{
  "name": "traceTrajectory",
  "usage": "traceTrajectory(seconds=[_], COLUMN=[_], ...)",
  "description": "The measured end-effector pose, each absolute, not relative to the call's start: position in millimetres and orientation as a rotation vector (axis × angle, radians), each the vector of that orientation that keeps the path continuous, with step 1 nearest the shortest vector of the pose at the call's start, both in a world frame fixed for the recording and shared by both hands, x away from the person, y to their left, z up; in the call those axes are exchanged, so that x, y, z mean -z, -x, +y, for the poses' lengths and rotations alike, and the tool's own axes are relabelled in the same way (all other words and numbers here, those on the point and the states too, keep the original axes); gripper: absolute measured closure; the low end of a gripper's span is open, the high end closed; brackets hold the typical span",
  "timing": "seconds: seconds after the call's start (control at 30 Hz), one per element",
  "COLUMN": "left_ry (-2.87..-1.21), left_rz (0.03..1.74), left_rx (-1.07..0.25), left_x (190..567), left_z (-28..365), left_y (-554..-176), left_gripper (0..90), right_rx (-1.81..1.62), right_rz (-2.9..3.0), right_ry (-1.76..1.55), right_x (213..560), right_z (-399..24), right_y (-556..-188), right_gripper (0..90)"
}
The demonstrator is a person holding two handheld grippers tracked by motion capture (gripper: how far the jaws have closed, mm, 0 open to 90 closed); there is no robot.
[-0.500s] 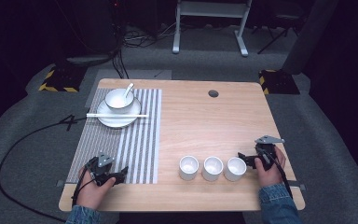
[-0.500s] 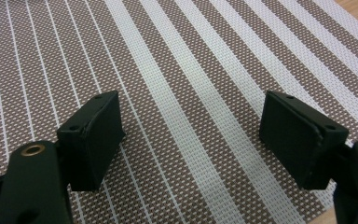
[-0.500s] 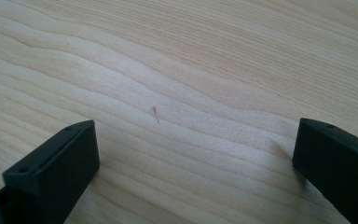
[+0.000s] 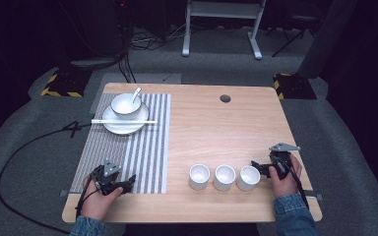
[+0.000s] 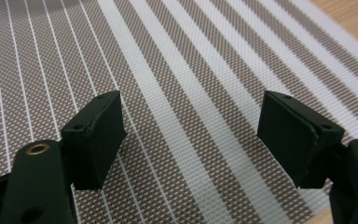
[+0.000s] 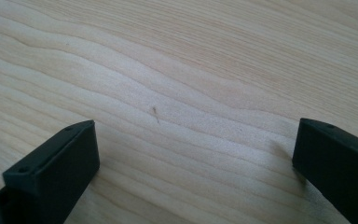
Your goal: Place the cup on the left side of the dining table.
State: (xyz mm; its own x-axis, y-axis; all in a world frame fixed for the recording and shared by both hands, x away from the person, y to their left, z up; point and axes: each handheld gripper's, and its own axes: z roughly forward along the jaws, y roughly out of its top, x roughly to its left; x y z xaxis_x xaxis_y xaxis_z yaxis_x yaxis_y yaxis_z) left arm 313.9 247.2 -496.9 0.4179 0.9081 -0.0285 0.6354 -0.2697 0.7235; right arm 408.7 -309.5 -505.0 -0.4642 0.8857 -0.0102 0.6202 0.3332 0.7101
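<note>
left gripper [image 4: 123,186]: jaws spread, nothing between; low over striped placemat [image 4: 147,147], near its front edge
right gripper [image 4: 257,167]: jaws spread wide, nothing between; bare wood under them in right gripper view; just beside rightmost cup [image 4: 248,177], contact unclear
cups: three white in a row, front of table [image 4: 216,128], middle cup [image 4: 225,177] between the other two
bowl [image 4: 126,105]: on plate [image 4: 125,124], far end of placemat, spoon inside
chopsticks [image 4: 123,121]: across plate

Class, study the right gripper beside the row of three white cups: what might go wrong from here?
The right gripper sits open close beside the right cup; a sideways nudge might knock it over. The three cups nearly touch, so gripping one may jostle the middle cup.
</note>
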Motion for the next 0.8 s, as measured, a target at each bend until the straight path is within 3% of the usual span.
traceTrajectory(seconds=[0.4,0.8], left_ry=[-1.907,-1.836], left_rz=[1.239,1.194], left_rx=[-0.600,-0.647], left_x=[457,449], left_z=[243,240], left_y=[-301,-300], left_gripper=[25.3,21.1], right_rx=[-0.912,-0.912], right_rz=[2.207,2.207], right_ry=[-1.328,-1.329], right_x=[505,505], right_z=[-309,-309], right_y=[-409,-409], right_gripper=[0.3,0.3])
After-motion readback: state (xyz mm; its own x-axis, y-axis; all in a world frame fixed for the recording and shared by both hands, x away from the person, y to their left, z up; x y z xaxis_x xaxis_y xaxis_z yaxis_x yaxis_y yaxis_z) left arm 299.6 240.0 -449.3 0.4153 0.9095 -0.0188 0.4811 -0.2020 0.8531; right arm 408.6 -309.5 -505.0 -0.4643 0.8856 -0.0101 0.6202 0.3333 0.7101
